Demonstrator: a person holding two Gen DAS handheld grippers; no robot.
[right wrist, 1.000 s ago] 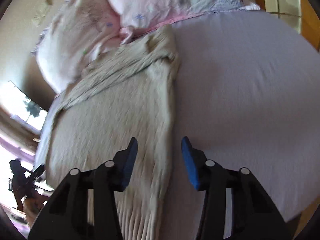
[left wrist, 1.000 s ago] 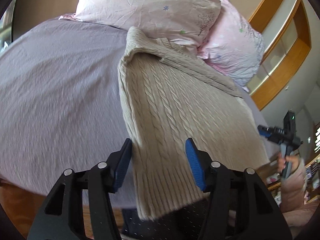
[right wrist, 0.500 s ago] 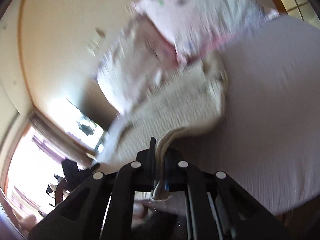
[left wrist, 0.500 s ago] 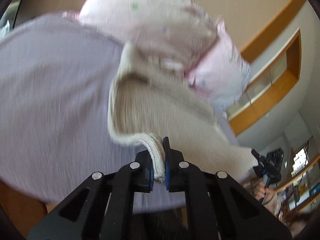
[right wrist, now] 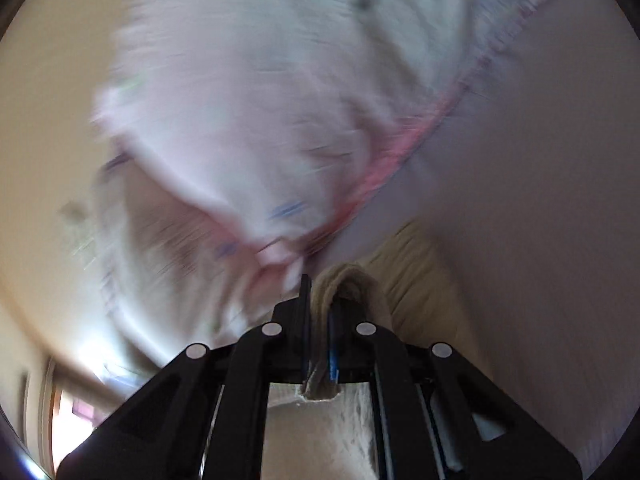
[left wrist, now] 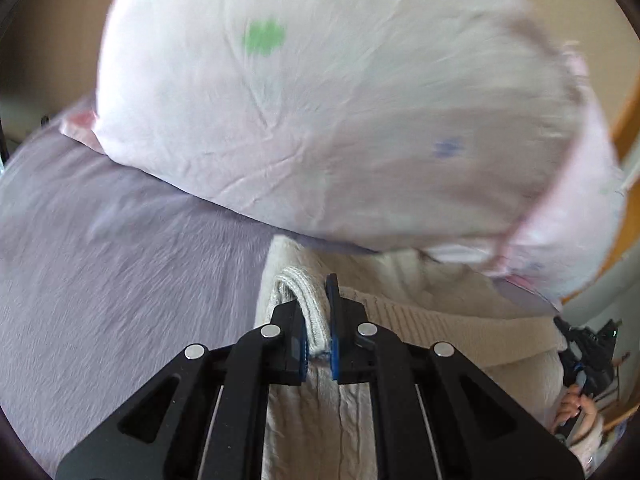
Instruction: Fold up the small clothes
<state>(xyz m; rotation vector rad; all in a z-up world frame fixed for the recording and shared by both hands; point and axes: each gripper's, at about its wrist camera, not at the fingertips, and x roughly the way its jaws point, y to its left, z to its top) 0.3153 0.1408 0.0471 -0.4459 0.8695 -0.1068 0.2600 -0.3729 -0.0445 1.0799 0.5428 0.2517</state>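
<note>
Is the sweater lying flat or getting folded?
Getting folded. Both grippers, left and right, are shut on the sweater hem, carried up beside the pillow over the sweater's top.

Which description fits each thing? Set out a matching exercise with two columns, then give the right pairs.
Things:
1. sweater
2. pillow
3. bedsheet
4. left gripper

Descriptions:
A. lilac, spread under everything
B. pale pink with small coloured prints
C. cream cable knit
D. black, with blue pads, shut on a ribbed hem

Pairs: 1-C, 2-B, 3-A, 4-D
</note>
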